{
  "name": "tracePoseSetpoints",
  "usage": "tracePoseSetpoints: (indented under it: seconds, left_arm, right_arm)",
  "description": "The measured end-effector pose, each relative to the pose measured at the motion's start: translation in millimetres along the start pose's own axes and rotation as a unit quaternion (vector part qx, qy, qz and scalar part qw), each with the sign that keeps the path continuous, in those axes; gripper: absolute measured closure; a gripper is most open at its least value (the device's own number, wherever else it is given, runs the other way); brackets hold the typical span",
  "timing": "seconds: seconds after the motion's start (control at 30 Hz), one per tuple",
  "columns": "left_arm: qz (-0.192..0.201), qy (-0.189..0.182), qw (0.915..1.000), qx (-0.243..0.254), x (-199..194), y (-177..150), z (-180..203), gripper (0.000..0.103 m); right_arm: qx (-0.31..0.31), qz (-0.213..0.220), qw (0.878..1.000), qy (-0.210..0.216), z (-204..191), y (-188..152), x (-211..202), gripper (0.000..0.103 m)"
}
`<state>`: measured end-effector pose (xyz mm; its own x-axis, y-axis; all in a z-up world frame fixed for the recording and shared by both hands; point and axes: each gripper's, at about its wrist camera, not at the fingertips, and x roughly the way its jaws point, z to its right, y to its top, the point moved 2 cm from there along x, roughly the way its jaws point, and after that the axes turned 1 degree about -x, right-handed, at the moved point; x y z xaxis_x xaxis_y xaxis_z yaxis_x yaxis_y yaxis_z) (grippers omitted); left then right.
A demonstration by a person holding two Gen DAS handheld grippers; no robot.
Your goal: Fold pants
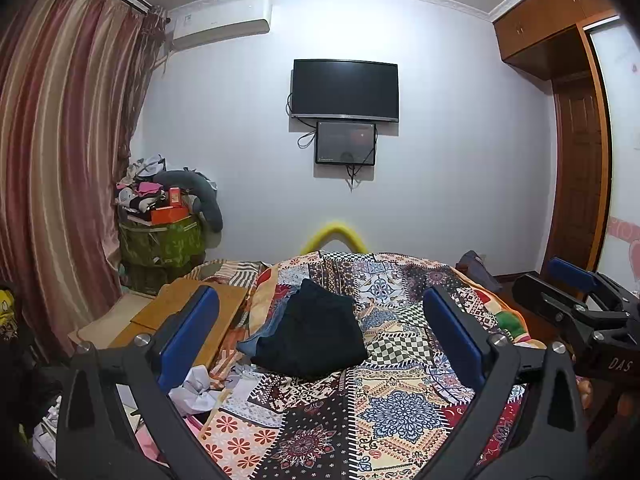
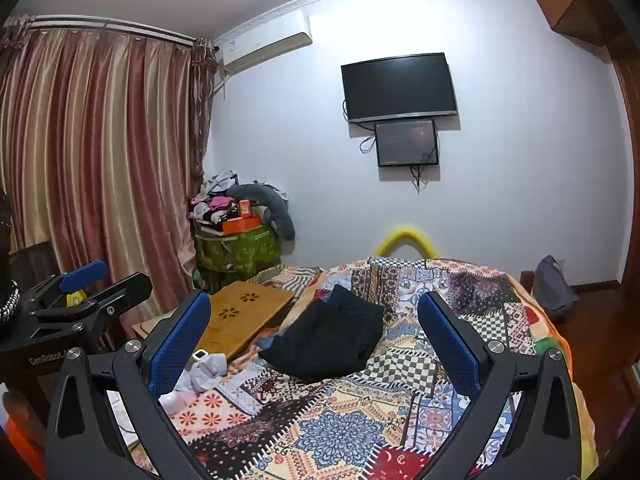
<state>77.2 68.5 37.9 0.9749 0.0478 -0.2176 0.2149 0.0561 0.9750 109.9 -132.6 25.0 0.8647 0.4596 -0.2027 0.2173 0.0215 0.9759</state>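
Observation:
Folded black pants [image 1: 310, 330] lie in a stack on the patchwork bedspread [image 1: 384, 404], with a folded pair of blue jeans [image 1: 256, 340] under their left edge. My left gripper [image 1: 320, 334] hangs open above the near end of the bed, short of the stack, nothing between its blue pads. In the right wrist view the same black pants [image 2: 332, 338] lie ahead, and my right gripper [image 2: 314, 332] is also open and empty. The right gripper [image 1: 576, 292] shows at the right edge of the left wrist view, and the left gripper [image 2: 80, 280] at the left edge of the right wrist view.
A wooden lap desk [image 2: 240, 320] sits on the bed's left side. Crumpled white cloth [image 2: 204, 372] lies by the left edge. A green basket [image 1: 164, 240] piled with clutter stands in the corner by the striped curtain [image 1: 60, 160]. A TV [image 1: 346, 90] hangs on the far wall.

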Motion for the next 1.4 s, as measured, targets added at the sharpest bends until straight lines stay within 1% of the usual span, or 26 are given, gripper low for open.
tracePoseSetpoints:
  seconds: [0.43, 1.07, 1.4]
  left_arm:
    - [-0.003, -0.007, 1.0, 0.002, 4.4, -0.7, -1.3, 0.0]
    - [0.0, -0.017, 0.9998, 0.01, 1.0, -1.2, -1.4, 0.0]
    - [-0.006, -0.022, 0.9997, 0.01, 2.8, -0.6, -0.3, 0.0]
  right_arm:
    - [0.001, 0.001, 1.0, -0.002, -1.0, -0.7, -1.6, 0.0]
    - [0.002, 0.006, 1.0, -0.003, -5.6, 5.0, -5.1, 0.0]
    - [-0.001, 0.007, 1.0, -0.005, -5.0, 6.0, -5.2, 0.0]
